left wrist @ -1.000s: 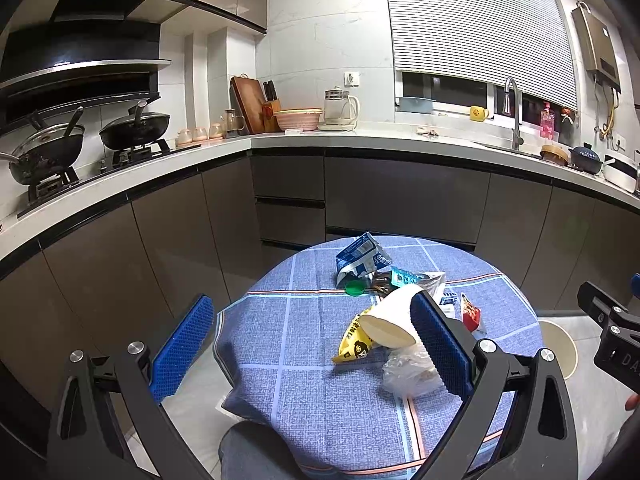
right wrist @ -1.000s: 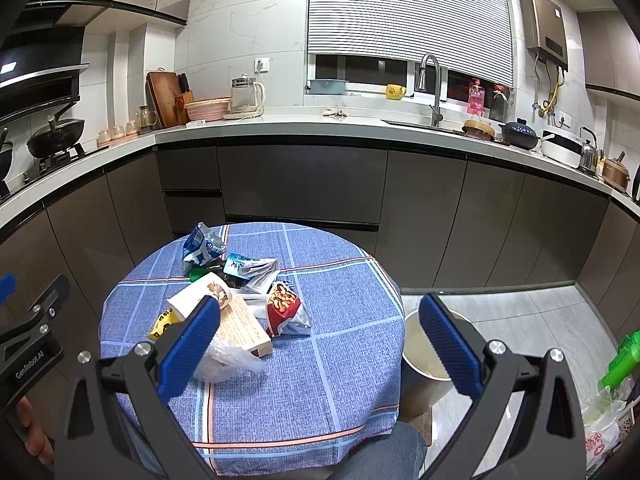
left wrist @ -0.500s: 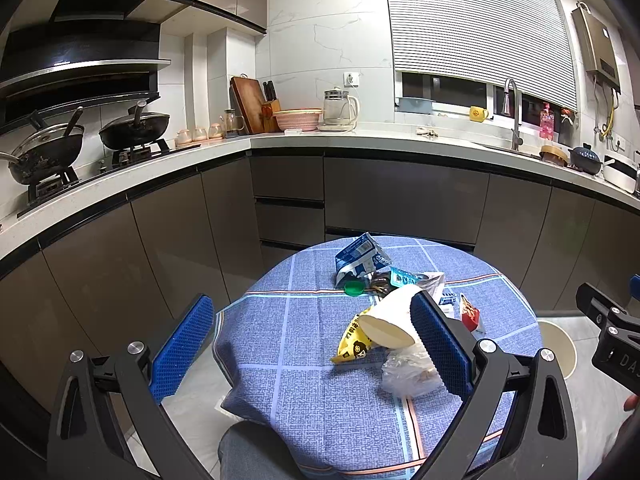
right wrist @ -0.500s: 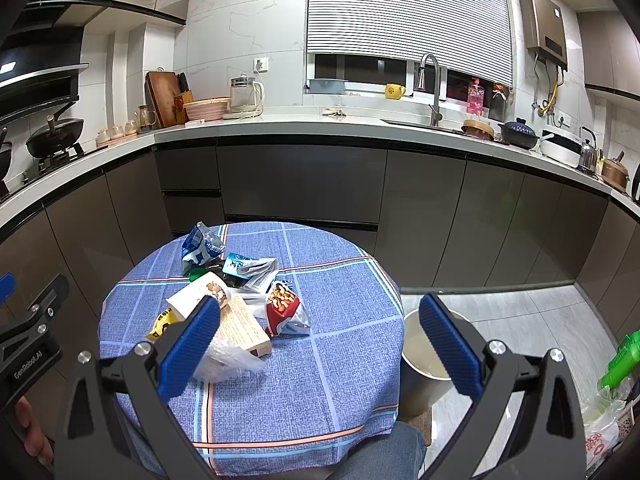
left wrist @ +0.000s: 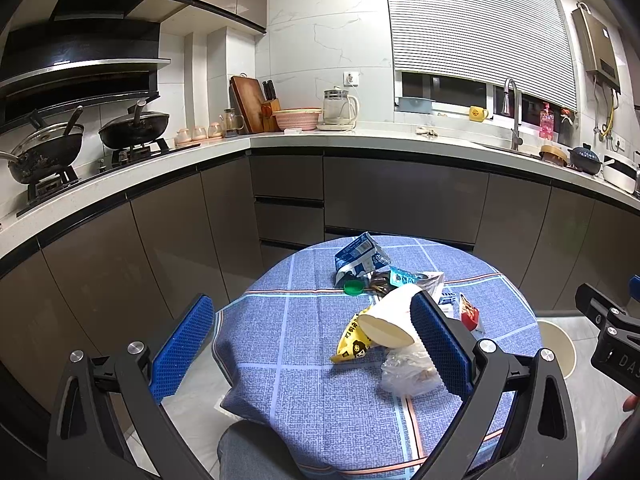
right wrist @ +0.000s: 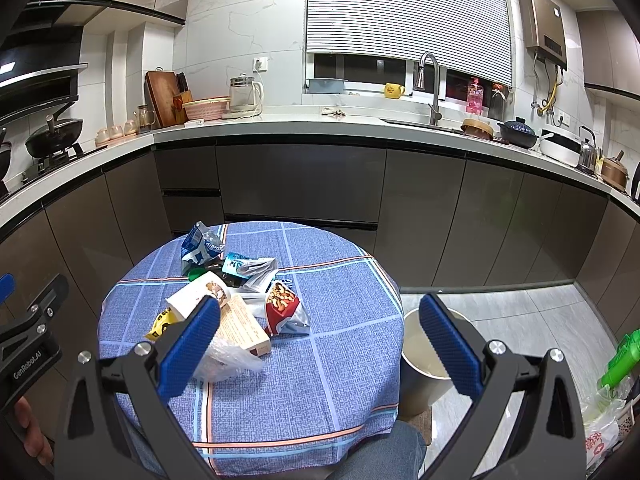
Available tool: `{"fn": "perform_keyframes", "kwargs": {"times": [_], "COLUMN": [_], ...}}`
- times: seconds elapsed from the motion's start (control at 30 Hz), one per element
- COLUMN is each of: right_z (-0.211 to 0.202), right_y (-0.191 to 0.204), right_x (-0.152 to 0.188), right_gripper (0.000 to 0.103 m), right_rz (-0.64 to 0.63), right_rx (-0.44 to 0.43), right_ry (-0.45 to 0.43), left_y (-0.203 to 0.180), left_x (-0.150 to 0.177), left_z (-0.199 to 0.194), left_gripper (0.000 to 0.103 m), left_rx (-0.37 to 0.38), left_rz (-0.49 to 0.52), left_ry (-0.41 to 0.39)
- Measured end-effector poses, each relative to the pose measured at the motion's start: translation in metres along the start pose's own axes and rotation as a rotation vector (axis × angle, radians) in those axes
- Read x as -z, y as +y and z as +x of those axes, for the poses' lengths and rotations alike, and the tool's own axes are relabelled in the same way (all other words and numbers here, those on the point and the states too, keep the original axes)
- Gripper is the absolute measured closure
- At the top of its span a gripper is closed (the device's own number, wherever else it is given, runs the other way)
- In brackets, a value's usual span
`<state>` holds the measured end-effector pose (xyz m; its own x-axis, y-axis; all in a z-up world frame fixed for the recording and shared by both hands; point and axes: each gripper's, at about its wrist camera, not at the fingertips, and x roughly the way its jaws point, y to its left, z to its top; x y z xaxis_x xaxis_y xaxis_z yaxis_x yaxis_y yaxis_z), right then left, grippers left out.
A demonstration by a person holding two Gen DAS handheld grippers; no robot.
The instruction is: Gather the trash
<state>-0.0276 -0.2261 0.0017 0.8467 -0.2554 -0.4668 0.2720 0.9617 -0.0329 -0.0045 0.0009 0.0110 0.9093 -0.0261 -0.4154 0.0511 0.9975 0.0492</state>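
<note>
Kitchen, grey cabinets, white counter. Round table under a blue checked tablecloth [right wrist: 280, 380] fills the lower centre of both views. Trash heaped on it, centre-left in the right view: crumpled blue-and-white milk carton [right wrist: 202, 246], tipped white paper cup [left wrist: 390, 320], yellow snack wrapper [left wrist: 352, 340], red nut packet [right wrist: 282, 306], clear plastic bag [right wrist: 226, 360]. Left gripper [left wrist: 312, 344] spread wide, empty, above the table's near edge. Right gripper [right wrist: 320, 340] equally wide, holding nothing. Right view alone shows the whole cream round waste bin [right wrist: 420, 348] on the floor beside the table, lower right.
</note>
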Motion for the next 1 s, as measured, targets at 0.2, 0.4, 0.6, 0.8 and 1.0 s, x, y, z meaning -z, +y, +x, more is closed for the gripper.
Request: {"fn": "perform_keyframes", "kwargs": {"times": [0.2,0.4,0.6,0.8,1.0], "right_z": [-0.0004,-0.0004,-0.0003,0.0002,0.0003], "right_y": [-0.0018,-0.0018,-0.0016,0.0005,0.0005], "right_x": [-0.0012,-0.0008,-0.0008,0.0005,0.0005], "right_gripper": [0.003,0.003,0.003,0.003,0.003], "right_rz": [0.001,0.003,0.002,0.001,0.001], "right_rx": [-0.001,-0.001,-0.001,-0.001,-0.001], "right_ry": [0.002,0.003,0.001,0.002,0.003], "left_y": [-0.0007,-0.0025,-0.0028,-0.0035,-0.0042], "left_x": [-0.0001,-0.0014,-0.0003,-0.0005,0.0000], "left_z": [0.0002,-0.0007,0.0008,0.0009,0.0014], "left_gripper": [0.008,0.008,0.008,0.008,0.008], "left_rx": [0.002,0.004,0.004,0.005,0.004], "left_rz": [-0.001,-0.001,-0.001,-0.001,-0.002], "left_ry": [0.004,0.004,0.004,0.005,0.007]}}
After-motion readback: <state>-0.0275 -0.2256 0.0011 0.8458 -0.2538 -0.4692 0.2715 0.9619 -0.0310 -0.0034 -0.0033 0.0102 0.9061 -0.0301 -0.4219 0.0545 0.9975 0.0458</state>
